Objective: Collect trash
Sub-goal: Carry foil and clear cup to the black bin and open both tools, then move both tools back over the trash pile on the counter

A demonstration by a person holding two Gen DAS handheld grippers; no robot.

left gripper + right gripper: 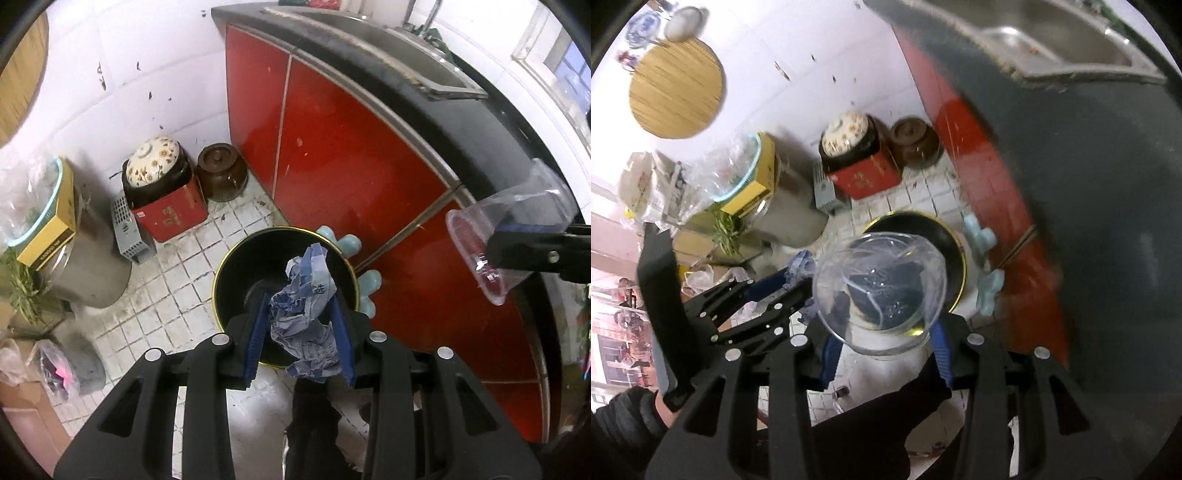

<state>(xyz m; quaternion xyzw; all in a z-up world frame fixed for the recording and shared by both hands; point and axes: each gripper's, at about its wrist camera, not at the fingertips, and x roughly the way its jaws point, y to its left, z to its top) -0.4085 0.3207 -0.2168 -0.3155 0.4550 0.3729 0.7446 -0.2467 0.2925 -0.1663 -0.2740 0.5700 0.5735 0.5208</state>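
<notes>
My left gripper (301, 321) is shut on a crumpled blue and white paper wrapper (308, 314) and holds it over the open mouth of a black round bin with a gold rim (236, 266) on the tiled floor. My right gripper (882, 343) is shut on a clear plastic cup (879, 284), also above the bin (955, 243). In the left wrist view the cup (476, 251) and the right gripper (517, 251) are at the right, near the counter edge. In the right wrist view the left gripper (786, 277) with the wrapper (801, 264) is left of the cup.
Red cabinet doors (332, 147) under a dark counter with a steel sink (406, 48) stand on the right. A red box with a flowered lid (166, 206), a brown jar (219, 171), a grey pot (88, 266) and bags line the wall. Light blue objects (347, 243) lie beside the bin.
</notes>
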